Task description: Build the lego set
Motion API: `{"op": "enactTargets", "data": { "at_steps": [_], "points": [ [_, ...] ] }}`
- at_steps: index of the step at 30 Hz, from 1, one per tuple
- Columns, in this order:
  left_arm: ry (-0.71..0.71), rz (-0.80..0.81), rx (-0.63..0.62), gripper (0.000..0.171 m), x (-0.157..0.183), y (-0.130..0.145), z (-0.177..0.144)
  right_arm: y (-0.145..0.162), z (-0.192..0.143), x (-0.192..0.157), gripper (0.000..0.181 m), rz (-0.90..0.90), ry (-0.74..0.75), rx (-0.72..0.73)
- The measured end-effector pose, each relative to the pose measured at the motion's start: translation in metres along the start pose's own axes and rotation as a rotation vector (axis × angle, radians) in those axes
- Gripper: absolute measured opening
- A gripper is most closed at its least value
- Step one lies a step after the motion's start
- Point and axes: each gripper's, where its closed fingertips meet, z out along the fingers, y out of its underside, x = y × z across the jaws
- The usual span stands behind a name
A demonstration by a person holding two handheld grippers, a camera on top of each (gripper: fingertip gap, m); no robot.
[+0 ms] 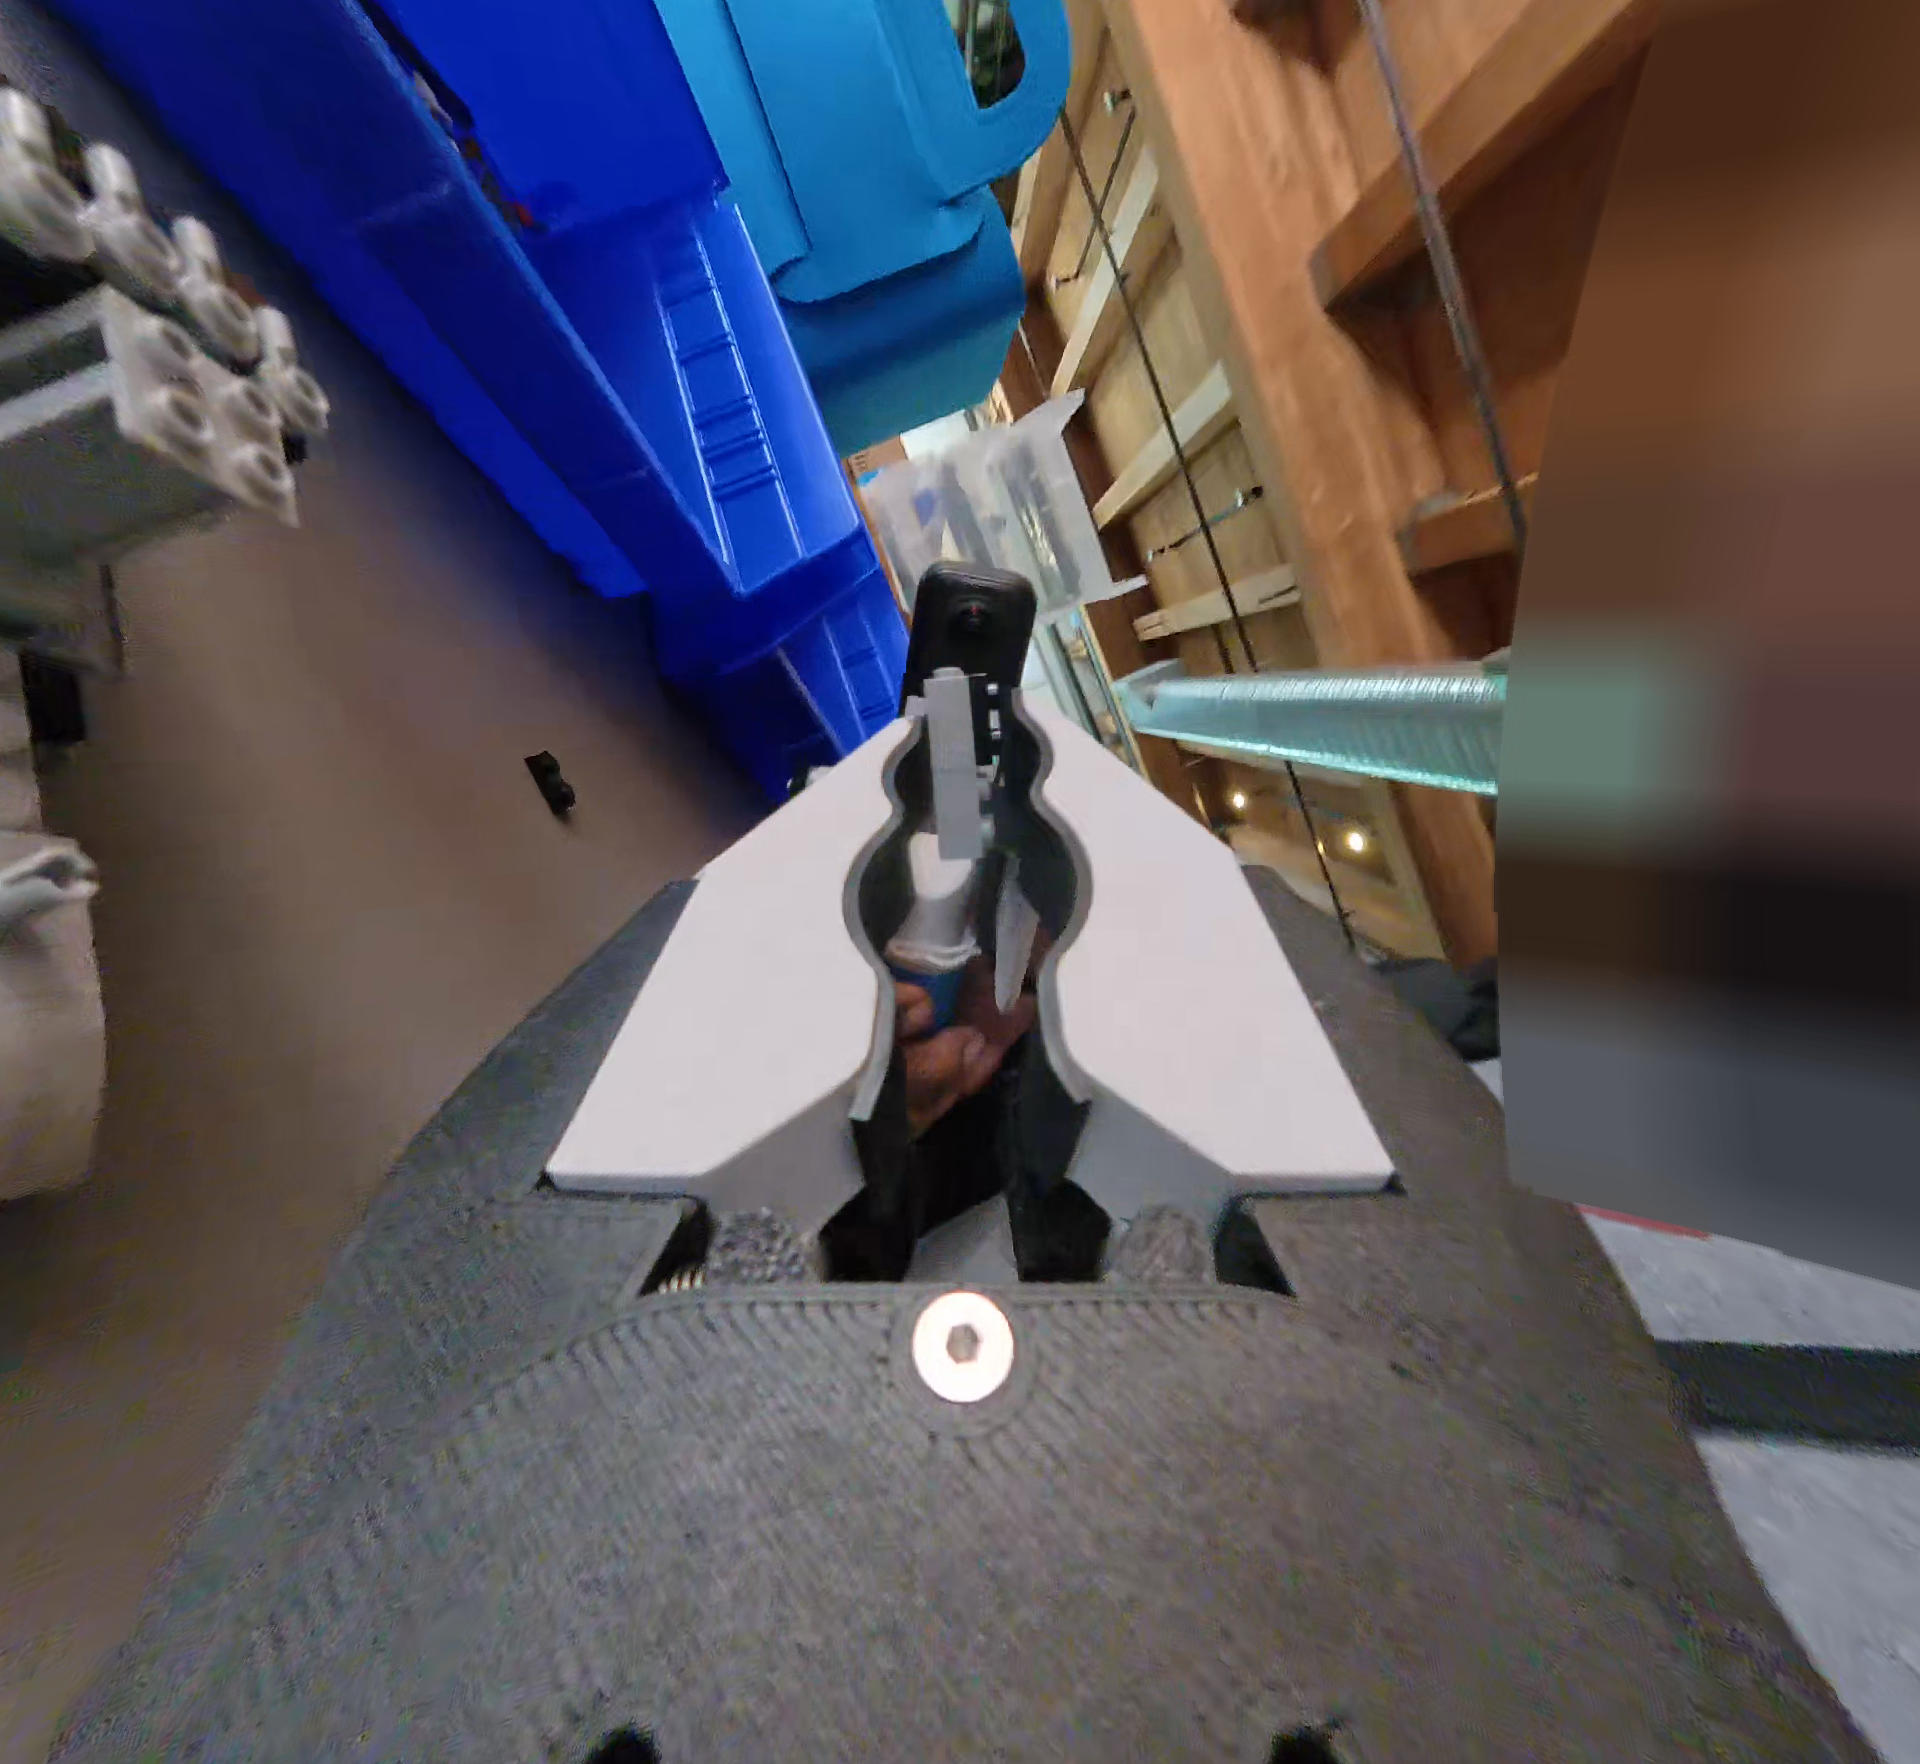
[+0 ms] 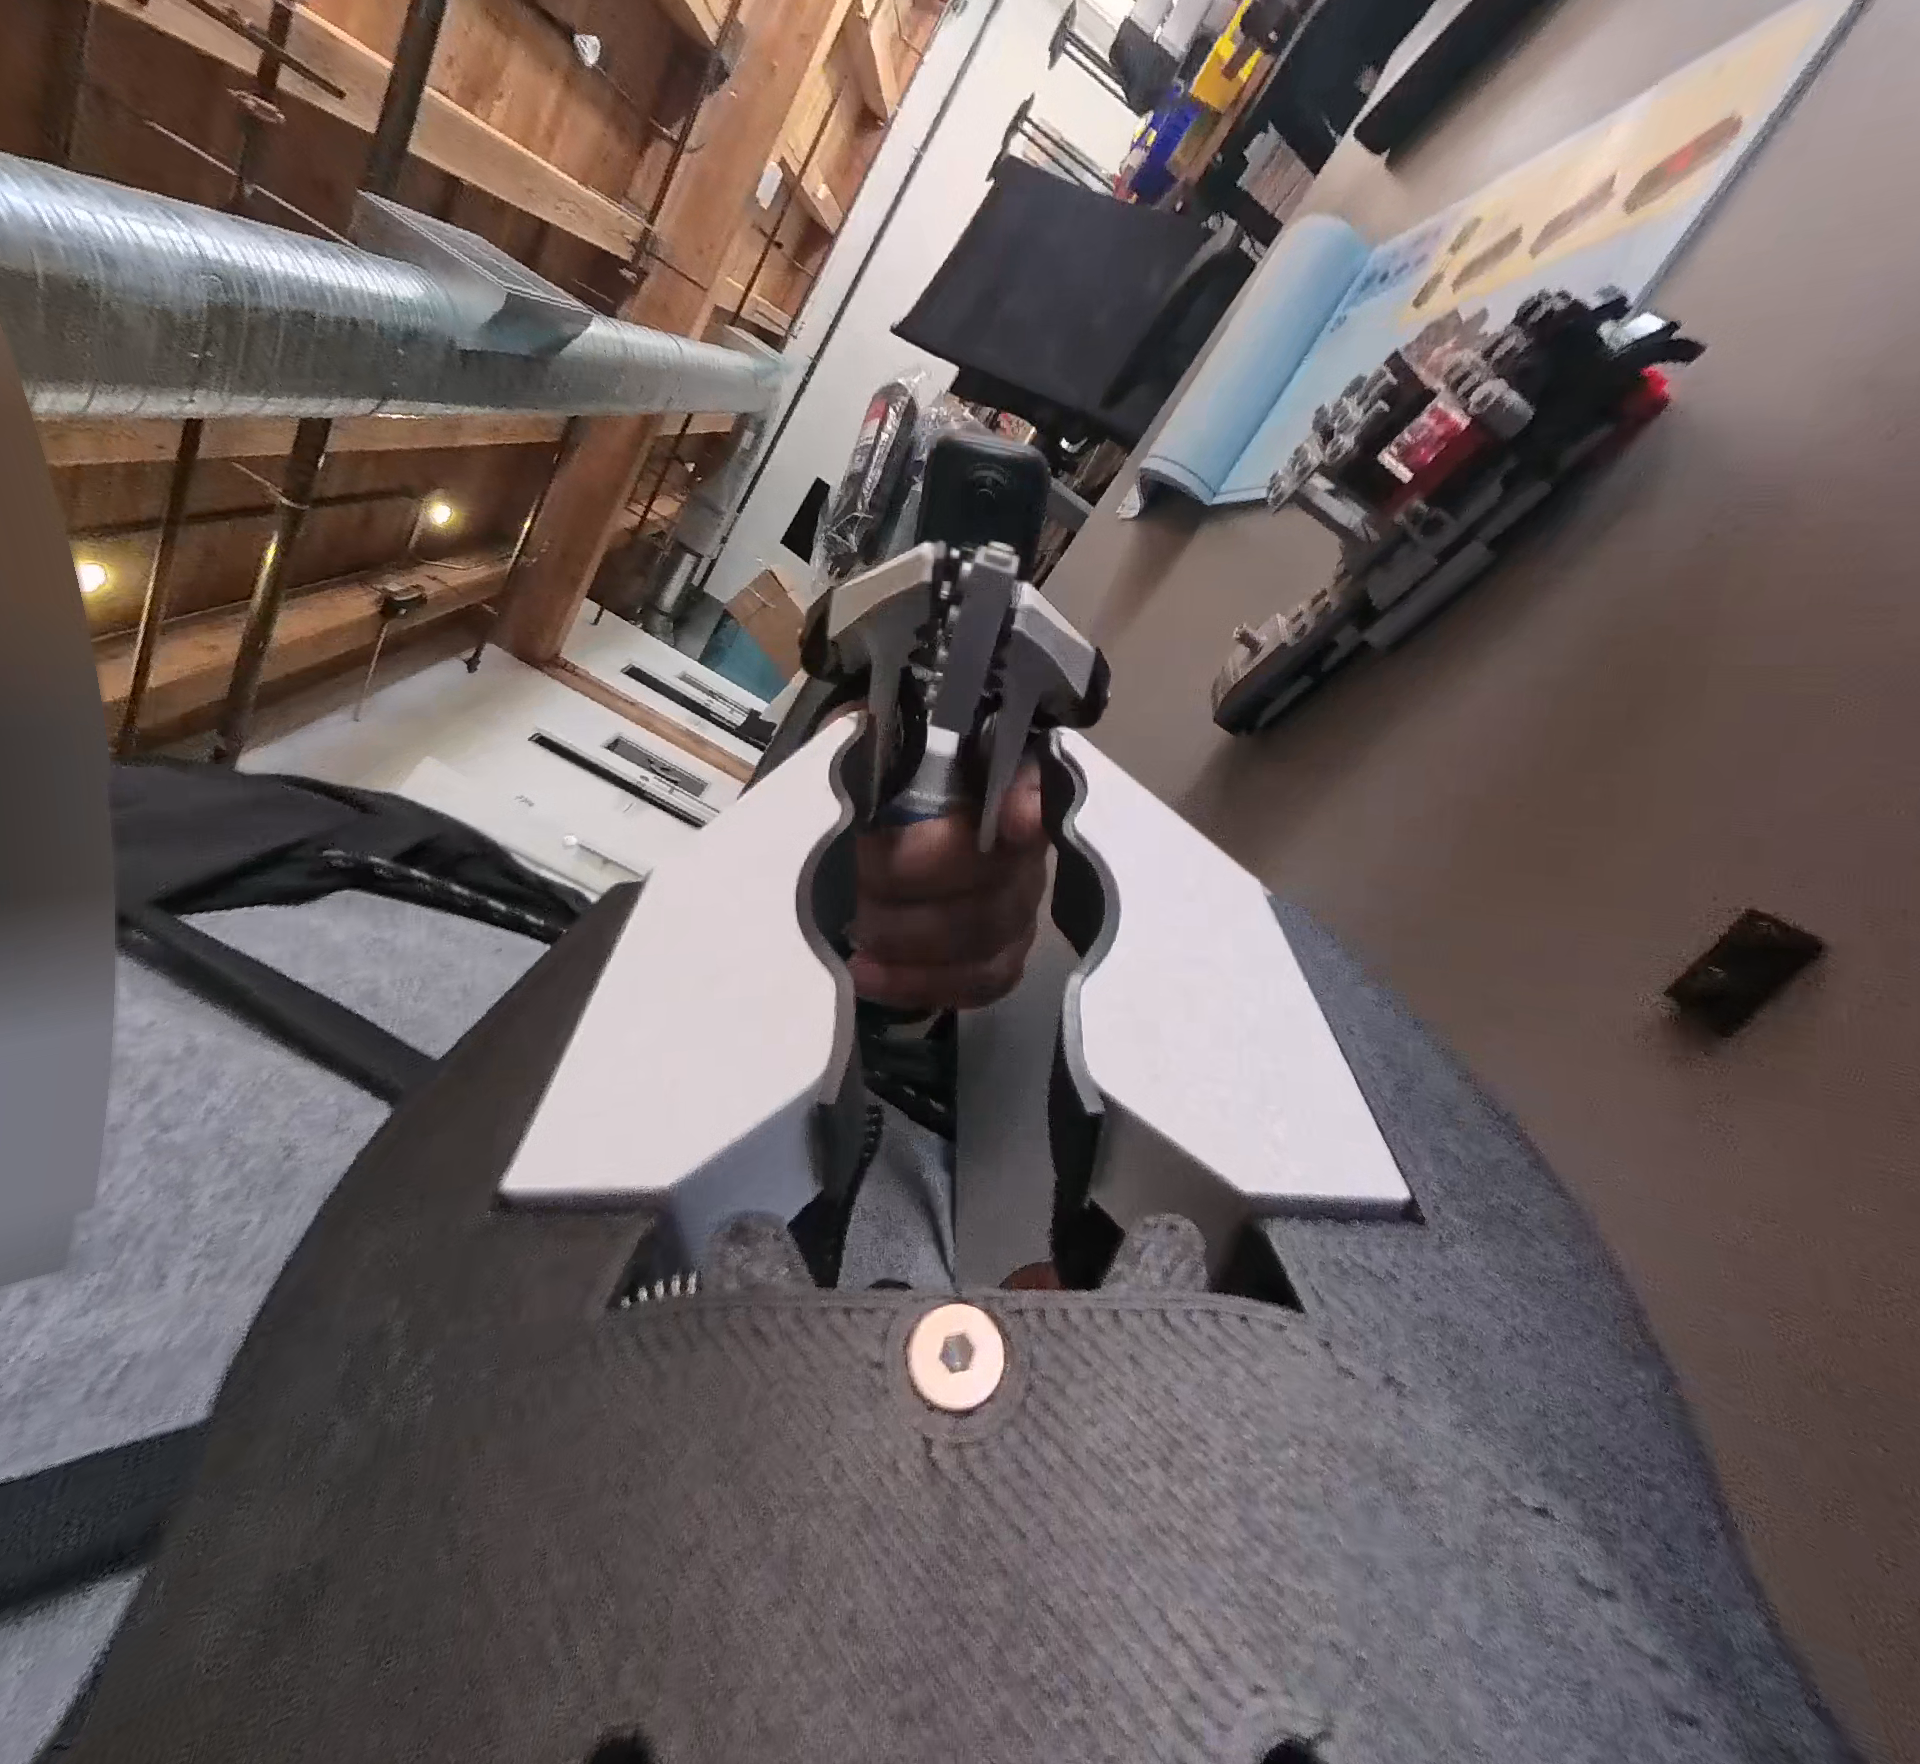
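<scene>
Grey was the colour of the small lego piece (image 1: 951,758), which the left gripper (image 1: 966,727) held pinched between nearly closed fingers, with a black toothed part pressed against it. The right gripper (image 2: 956,738) faced it tip to tip, both raised above the brown table (image 2: 1558,883). Its jaws stood partly apart, and nothing could be made out between its own pads. A hand (image 2: 940,914) gripped the left tool's handle on the far side. The partly built model (image 2: 1455,509), black, grey and red, sat on the table at the far right, well apart from both tools, with the open instruction booklet (image 2: 1299,364) behind it. A loose black piece (image 2: 1745,971) lay nearer on the right. The step in hand appeared to be joining or passing a sub-assembly in mid-air. To do it well: align the right jaws squarely with the piece's flat faces. Close them fully before the left fingers release. Keep both tools level, since a tilted pinch would likely twist the black part loose.
</scene>
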Motion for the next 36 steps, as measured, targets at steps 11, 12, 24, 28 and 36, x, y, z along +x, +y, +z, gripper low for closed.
{"op": "enactTargets", "data": {
  "at_steps": [11, 12, 24, 28, 36],
  "points": [
    [-0.021, 0.035, -0.014, 0.016, 0.003, 0.000, -0.005, -0.001, 0.009, 0.000, 0.009, 0.125, -0.050, 0.040],
    [-0.022, 0.036, -0.023, 0.017, 0.003, 0.001, -0.006, -0.002, 0.008, 0.000, 0.009, 0.129, -0.049, 0.043],
    [-0.010, -0.004, -0.045, 0.014, -0.003, 0.002, -0.008, 0.001, 0.010, 0.002, 0.009, 0.080, -0.018, 0.008],
    [-0.014, 0.004, -0.058, 0.014, -0.003, 0.003, -0.009, 0.002, 0.010, 0.002, 0.008, 0.083, -0.021, -0.008],
    [-0.010, -0.002, -0.126, 0.021, 0.001, 0.003, -0.008, 0.008, 0.010, 0.000, 0.009, 0.022, -0.018, -0.146]
  ]
}}
